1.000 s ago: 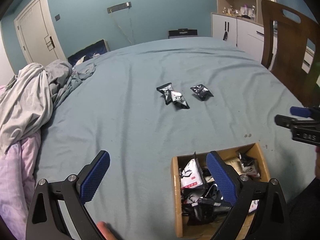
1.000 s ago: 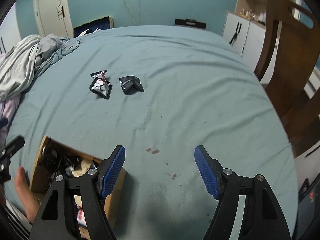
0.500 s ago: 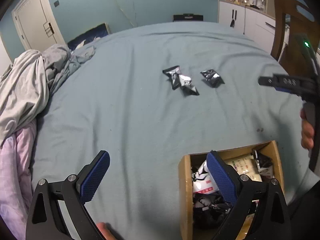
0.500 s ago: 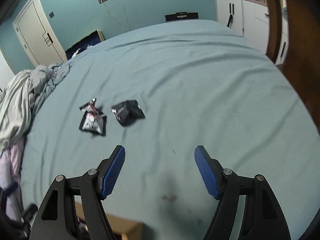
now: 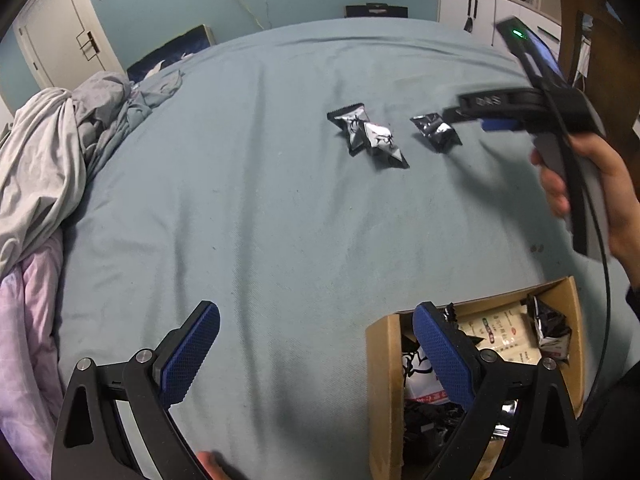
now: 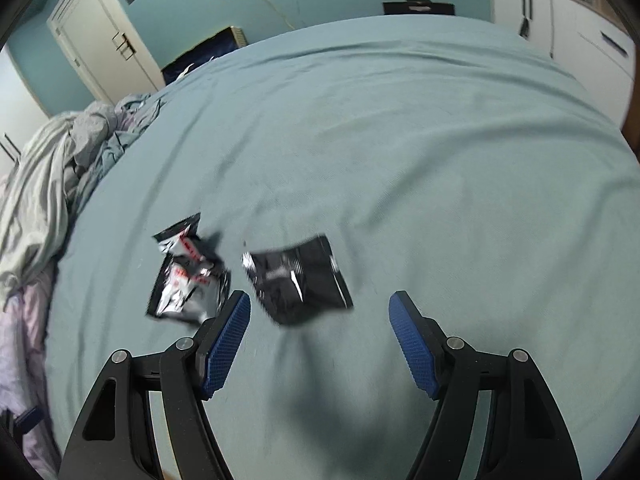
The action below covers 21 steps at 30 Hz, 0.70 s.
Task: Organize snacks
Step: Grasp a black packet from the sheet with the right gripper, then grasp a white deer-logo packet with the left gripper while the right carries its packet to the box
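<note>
Jaws apart, empty: right gripper (image 6: 319, 322) near black packet (image 6: 298, 282); left gripper (image 5: 316, 354) beside cardboard box (image 5: 382, 380).

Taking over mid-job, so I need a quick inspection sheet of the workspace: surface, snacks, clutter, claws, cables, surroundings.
Surface: blue bedsheet, wrinkled, small dark spots.
Job's things: black packet lying alone; two overlapping packets beside it; cardboard box holding more snacks.
Clutter: crumpled bedding at the edge.
Claws: left claw open, empty; right claw open, empty, near the black packet.
Cables: one from the right handle.
Surroundings: door, white cabinets.
</note>
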Each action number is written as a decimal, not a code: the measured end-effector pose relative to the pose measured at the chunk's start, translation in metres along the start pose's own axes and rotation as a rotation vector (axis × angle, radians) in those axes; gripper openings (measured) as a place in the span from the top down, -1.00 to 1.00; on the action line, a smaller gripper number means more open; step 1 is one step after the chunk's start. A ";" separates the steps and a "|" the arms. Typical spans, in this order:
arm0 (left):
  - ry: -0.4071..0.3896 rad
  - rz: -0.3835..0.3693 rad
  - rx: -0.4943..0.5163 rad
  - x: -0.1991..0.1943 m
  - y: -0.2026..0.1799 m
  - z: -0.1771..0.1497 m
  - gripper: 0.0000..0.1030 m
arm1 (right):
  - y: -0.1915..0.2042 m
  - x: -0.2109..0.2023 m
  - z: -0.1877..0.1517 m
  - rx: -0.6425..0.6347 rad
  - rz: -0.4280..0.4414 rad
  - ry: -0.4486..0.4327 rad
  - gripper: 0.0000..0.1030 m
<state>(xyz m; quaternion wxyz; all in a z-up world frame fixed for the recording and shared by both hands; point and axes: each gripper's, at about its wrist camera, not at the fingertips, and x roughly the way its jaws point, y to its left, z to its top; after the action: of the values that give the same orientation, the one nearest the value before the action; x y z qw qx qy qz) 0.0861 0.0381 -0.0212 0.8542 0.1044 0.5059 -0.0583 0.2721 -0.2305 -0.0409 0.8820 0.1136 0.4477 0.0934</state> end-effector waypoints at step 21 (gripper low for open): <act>-0.084 0.004 0.086 0.022 -0.013 0.053 -0.92 | 0.007 -0.003 -0.008 -0.010 -0.001 -0.102 0.29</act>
<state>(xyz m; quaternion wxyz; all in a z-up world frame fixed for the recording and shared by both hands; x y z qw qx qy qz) 0.1394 0.0125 -0.0170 0.8695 0.1395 0.4665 -0.0828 0.2630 -0.2242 -0.0411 0.9042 0.1136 0.4020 0.0893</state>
